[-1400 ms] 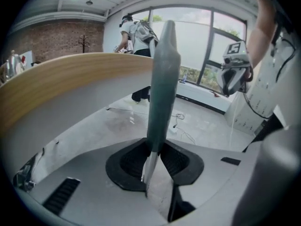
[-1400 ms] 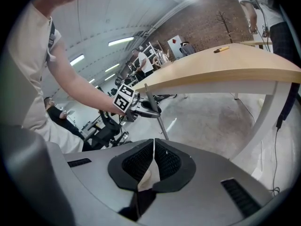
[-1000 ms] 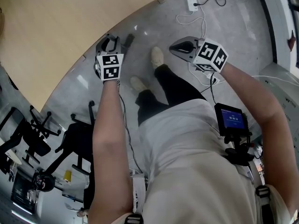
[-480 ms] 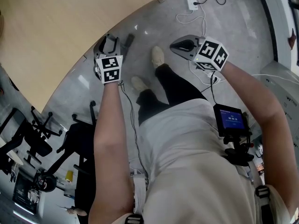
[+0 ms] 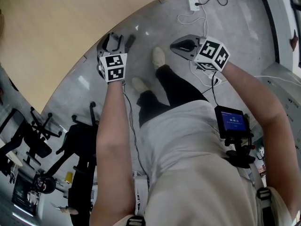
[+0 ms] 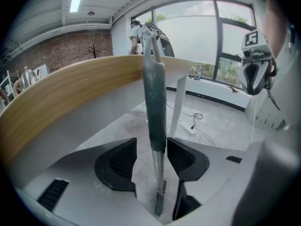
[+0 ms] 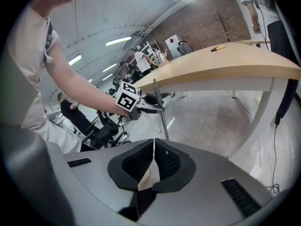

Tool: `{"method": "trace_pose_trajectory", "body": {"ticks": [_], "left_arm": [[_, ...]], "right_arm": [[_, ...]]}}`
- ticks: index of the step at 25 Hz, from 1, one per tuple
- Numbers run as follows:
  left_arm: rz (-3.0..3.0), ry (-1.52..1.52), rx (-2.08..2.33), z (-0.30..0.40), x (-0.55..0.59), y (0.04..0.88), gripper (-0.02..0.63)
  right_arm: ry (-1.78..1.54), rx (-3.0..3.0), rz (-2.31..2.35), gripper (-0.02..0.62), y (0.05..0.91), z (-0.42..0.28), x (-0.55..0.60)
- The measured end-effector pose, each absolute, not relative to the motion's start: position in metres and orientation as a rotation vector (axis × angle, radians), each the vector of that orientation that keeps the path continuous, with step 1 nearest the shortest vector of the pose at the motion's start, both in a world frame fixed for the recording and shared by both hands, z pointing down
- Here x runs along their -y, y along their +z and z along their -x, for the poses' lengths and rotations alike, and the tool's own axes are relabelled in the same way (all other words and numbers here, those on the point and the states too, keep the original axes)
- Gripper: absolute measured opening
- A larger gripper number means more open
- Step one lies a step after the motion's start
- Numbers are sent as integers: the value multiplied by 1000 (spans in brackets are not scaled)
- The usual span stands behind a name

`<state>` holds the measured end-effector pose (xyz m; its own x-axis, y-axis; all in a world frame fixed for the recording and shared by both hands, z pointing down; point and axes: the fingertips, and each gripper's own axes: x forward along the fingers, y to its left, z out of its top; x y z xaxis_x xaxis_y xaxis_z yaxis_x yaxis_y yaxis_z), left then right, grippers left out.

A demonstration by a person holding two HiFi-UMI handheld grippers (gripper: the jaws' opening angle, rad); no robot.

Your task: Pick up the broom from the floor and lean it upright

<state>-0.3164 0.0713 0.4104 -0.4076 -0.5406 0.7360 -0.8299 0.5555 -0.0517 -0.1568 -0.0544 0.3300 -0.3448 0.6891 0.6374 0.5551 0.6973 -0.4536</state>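
Right, my left gripper (image 6: 151, 157) has just been opening its jaws, and the broom (image 6: 155, 98) stands upright between them with the pads clear of its dark sleeve, one on each side. Its top looks to be resting against the edge of the wooden table (image 6: 66, 95), the bristle end down on the floor (image 6: 214, 126).

The danger as I see it is the pull-back: the pads sit just beside the handle, so if I draw away crooked one of them could clip it and drag it off the edge. That edge is curved and the floor looks smooth, so the handle could slide sideways or the foot could skid out.

My right gripper (image 7: 153, 163) is no safety net: jaws together on nothing, well apart from the broom.
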Motion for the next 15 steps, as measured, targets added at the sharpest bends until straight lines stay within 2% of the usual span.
{"method": "trace_pose_trajectory", "body": {"ticks": [15], "left_arm": [[-1017, 477, 2150, 293, -102, 391, 196]], "right_arm": [[182, 2045, 962, 18, 329, 155, 56]]}}
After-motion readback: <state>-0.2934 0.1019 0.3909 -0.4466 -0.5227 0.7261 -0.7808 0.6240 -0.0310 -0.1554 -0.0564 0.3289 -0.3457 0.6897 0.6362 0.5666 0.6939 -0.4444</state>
